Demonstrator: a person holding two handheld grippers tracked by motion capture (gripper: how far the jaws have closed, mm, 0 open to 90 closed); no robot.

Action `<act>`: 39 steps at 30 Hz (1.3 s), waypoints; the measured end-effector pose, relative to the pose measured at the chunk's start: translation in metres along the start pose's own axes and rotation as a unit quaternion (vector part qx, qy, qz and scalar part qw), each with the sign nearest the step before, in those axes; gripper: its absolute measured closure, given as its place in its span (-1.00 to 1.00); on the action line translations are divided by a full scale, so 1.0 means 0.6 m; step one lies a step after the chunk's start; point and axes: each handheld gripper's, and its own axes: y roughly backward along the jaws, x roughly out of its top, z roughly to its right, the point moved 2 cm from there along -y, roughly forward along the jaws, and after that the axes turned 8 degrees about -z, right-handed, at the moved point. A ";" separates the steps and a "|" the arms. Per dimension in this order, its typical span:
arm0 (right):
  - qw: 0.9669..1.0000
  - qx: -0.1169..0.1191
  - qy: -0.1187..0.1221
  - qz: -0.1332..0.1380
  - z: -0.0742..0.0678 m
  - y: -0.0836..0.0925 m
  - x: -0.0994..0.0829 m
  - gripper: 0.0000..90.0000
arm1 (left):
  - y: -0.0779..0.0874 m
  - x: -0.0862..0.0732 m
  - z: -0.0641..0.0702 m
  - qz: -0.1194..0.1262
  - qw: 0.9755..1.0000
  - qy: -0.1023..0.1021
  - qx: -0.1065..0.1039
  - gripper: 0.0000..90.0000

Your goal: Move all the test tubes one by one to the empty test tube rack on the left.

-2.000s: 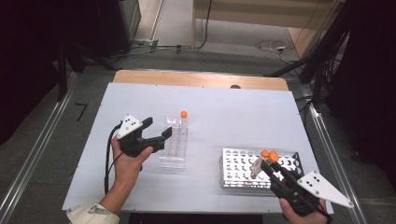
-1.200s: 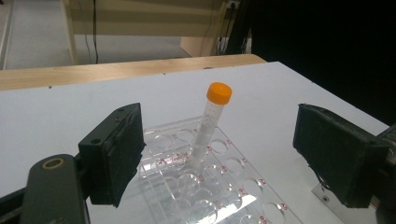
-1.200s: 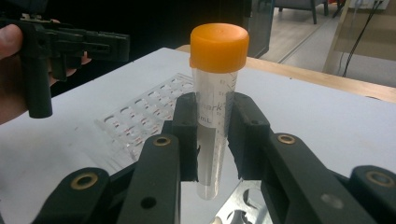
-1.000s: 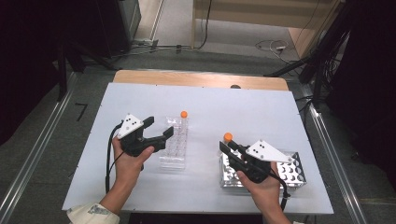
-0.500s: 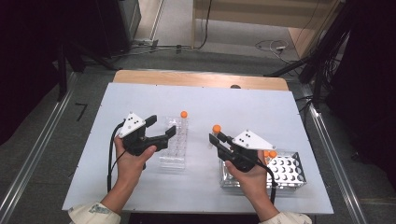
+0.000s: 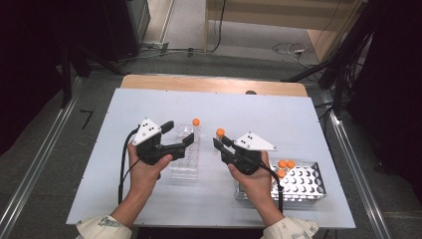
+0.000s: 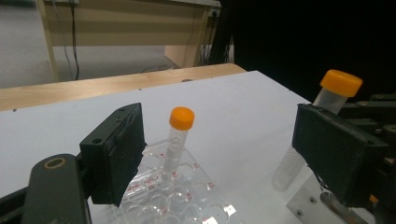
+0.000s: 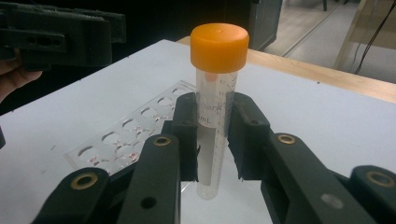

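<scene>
Moved leftward, right tongs (image 6: pixel 219 143) clamp orange-capped tube (image 8: pixel 216 93); left tongs (image 6: pixel 178 133) gape.

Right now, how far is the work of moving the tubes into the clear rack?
Done: one orange-capped tube already stands in the clear rack.

In hand: the right gripper is shut on a second tube and holds it upright between the two racks. The left gripper is around the clear rack, jaws wide.

Left: three capped tubes wait in the metal rack.
</scene>
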 end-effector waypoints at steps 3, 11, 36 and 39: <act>1.000 -0.005 0.002 -0.008 -0.002 -0.006 -0.002 0.59 | -0.006 0.005 0.012 -0.001 1.000 -0.008 -0.008 -0.58; 1.000 -0.008 0.014 -0.015 -0.009 -0.014 -0.002 0.59 | -0.026 0.009 0.044 -0.011 0.999 -0.032 -0.032 -0.44; 0.999 0.006 0.020 -0.031 -0.022 -0.024 -0.003 0.59 | -0.063 0.013 0.074 -0.016 0.994 -0.095 -0.060 0.36; 0.999 0.005 0.019 -0.031 -0.022 -0.024 -0.003 0.59 | -0.064 0.013 0.073 -0.017 0.993 -0.100 -0.060 0.42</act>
